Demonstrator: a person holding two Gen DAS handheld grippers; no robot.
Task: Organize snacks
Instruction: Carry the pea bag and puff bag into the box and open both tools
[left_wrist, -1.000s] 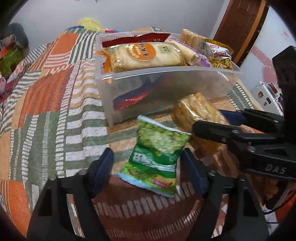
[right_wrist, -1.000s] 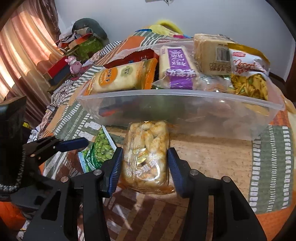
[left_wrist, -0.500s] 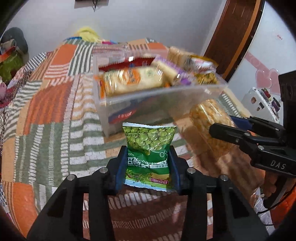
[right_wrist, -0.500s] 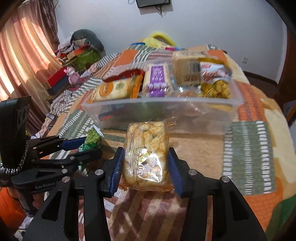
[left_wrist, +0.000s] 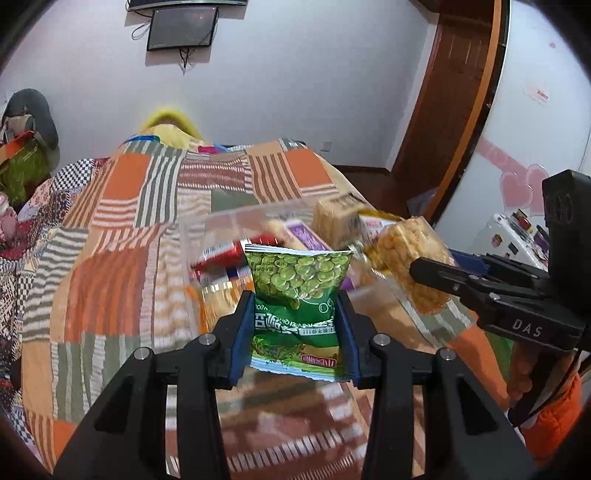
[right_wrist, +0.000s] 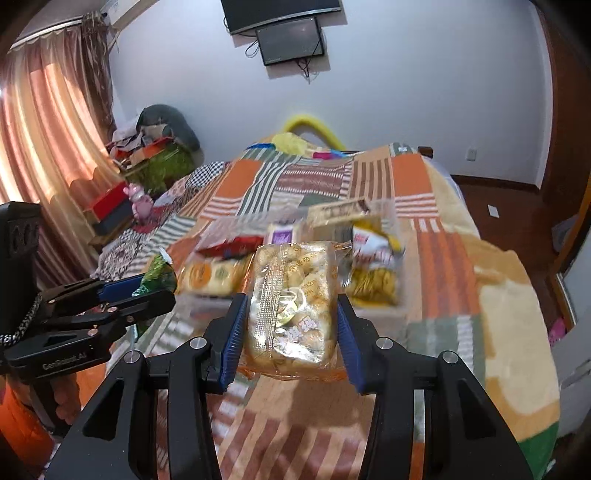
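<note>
1. Left gripper (left_wrist: 295, 332): jaws clamped on the green pea packet (left_wrist: 299, 295). The packet stands upright between the blue pads, clear of the patchwork bedspread (left_wrist: 122, 258). The left wrist view shows it in front of, and slightly above, the clear plastic bin (left_wrist: 221, 229).
2. Right gripper (right_wrist: 288, 332): jaws pressed against both sides of the clear pack of golden puffed snacks (right_wrist: 291, 302). The pack is off the bed and sits just short of the bin's near wall, as seen in the right wrist view.
3. Bin contents: a red wrapper (right_wrist: 229, 245), an orange-labelled cracker pack (right_wrist: 214, 275), a purple-labelled pack (right_wrist: 282, 234), a tan block-shaped pack (right_wrist: 340, 210) and a yellow chip bag (right_wrist: 373, 266). The contents are blurred, so the exact layering cannot be resolved.
4. Progress estimate: mostly done. Five items are binned and the two lifted packs appear to be the last. No other loose snack is visible on the bedspread within either view.
5. Remaining: carry both packs over the rim and release them into free space. The left side of the bin looks less crowded.
6. Risk note: the pea packet is gripped low and is thin and slippery, so it may fold or slide.
</note>
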